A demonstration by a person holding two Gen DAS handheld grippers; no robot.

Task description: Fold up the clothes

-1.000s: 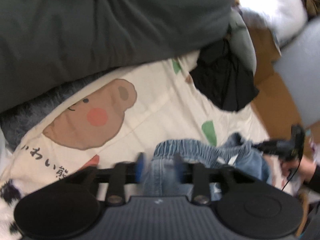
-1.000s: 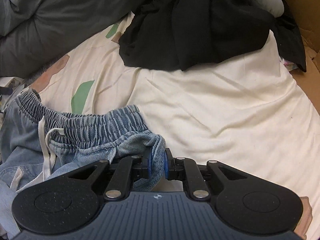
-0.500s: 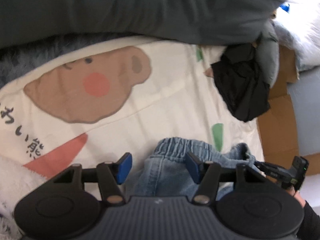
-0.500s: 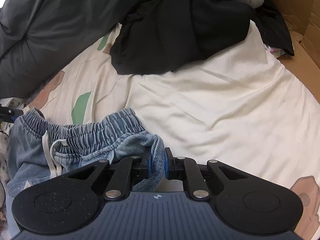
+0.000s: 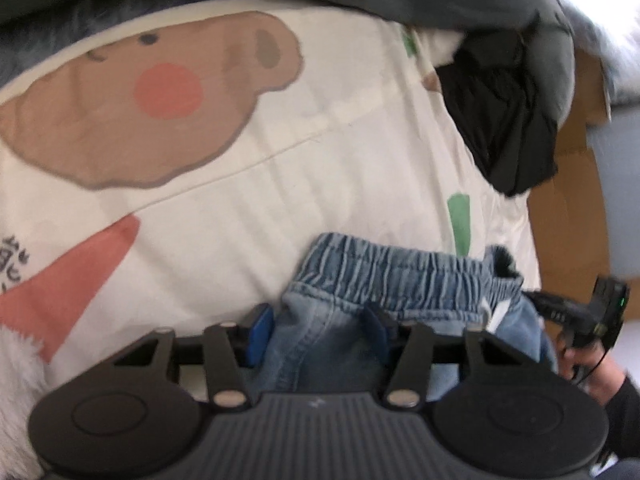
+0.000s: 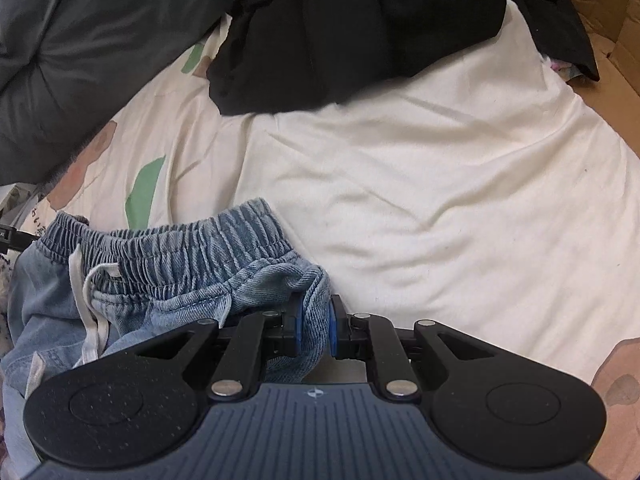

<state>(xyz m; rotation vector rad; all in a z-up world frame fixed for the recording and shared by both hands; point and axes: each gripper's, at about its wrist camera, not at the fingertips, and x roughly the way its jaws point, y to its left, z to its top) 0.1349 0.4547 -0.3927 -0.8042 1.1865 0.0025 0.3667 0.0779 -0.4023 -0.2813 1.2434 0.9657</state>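
One denim shorts (image 6: 176, 272), two hand-held grippers

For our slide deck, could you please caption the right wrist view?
Right tongs shut on a fold of denim shorts lying on a cream bedsheet.

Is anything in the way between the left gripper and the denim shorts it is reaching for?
Nothing visible. The left gripper already straddles the denim shorts just below the waistband, its jaws closing with denim between them. The black garment lies well beyond, clear of the grasp.

soft even light; left view motion-blurred, right sharp; fisheye edges bend.
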